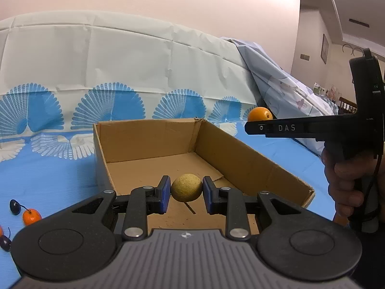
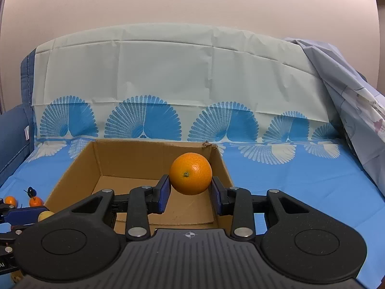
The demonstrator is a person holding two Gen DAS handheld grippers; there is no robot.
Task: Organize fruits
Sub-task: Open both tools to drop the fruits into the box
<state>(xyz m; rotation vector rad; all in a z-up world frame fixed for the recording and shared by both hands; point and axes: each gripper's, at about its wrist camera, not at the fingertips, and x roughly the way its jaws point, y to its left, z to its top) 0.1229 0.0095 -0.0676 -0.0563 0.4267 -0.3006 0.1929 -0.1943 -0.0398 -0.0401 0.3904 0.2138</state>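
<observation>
both round fruits axisless, clamped

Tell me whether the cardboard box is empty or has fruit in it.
Empty: the cardboard box shows only bare floor; both fruits are held above it.

Two fisheye wrist views, each looking forward and slightly downward along its own gripper's fingers.
Both sit close above the same open cardboard box, facing the fan-patterned cloth backdrop.
</observation>
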